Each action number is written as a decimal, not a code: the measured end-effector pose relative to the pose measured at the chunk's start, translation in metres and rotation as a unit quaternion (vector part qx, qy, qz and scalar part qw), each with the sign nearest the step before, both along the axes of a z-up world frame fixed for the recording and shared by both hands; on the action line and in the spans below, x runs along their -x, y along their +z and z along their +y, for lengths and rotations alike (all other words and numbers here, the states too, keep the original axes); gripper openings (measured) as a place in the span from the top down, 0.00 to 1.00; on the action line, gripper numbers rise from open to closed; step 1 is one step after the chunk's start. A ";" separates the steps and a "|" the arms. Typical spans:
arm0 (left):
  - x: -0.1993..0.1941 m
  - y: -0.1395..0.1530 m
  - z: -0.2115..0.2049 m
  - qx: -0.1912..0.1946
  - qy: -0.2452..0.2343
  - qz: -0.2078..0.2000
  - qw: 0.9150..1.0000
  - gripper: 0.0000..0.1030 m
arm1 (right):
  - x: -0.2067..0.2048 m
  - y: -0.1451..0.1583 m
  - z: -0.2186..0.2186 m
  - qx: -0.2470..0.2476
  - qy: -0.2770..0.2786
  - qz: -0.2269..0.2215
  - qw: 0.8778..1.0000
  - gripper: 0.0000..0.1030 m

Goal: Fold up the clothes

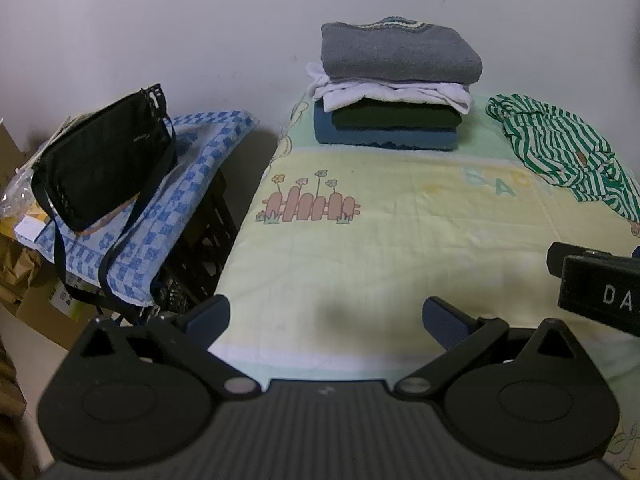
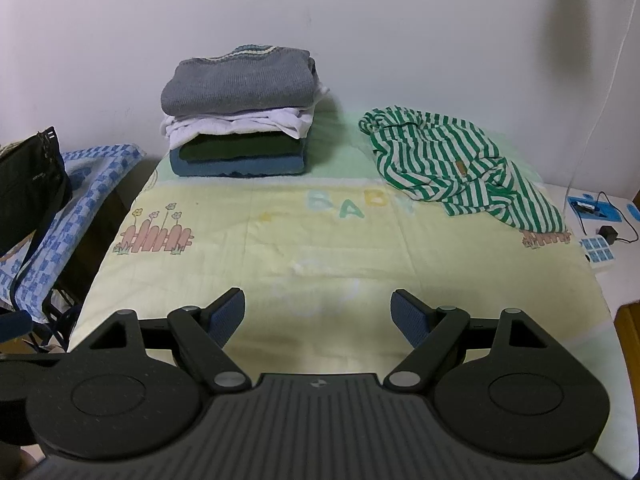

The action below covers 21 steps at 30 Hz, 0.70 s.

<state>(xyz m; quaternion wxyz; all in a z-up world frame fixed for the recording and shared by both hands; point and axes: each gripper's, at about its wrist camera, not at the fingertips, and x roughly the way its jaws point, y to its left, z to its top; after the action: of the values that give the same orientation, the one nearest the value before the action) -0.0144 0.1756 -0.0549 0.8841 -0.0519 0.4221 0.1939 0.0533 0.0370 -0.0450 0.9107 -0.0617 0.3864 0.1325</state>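
Left wrist | left tongs (image 1: 326, 322) wide, empty | right tongs (image 2: 318, 314) wide, empty

Left wrist view is sitting low over the near edge of the yellow quilt (image 1: 400, 240), facing the white wall (image 1: 200, 20), slightly leftward, taking in the black bag (image 1: 100, 164) on the blue checked cloth (image 1: 168, 216). Right wrist view is looking the same way from further right, catching the white desk edge (image 2: 600, 216). Both are sharing the quilt, the folded stack (image 1: 394, 88) (image 2: 240, 112) and the striped garment (image 1: 560, 152) (image 2: 452, 160), all well ahead
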 end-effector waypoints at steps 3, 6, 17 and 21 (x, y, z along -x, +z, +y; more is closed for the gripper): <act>0.000 0.000 0.000 -0.001 0.000 0.000 1.000 0.00 | 0.000 0.000 -0.001 0.000 0.001 0.002 1.000 0.20; 0.000 0.001 -0.001 -0.001 -0.001 0.000 1.000 0.00 | -0.001 0.000 -0.001 0.000 0.001 0.002 1.000 0.20; 0.002 0.001 -0.005 -0.007 -0.010 0.000 1.000 0.00 | 0.002 0.001 -0.002 -0.001 -0.002 0.003 1.000 0.20; 0.002 0.001 -0.006 -0.007 -0.011 0.001 1.000 0.00 | 0.003 0.001 -0.002 -0.001 -0.004 0.003 1.000 0.20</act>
<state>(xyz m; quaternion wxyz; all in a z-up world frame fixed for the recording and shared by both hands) -0.0165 0.1693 -0.0538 0.8859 -0.0412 0.4223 0.1875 0.0502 0.0351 -0.0436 0.9101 -0.0584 0.3893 0.1296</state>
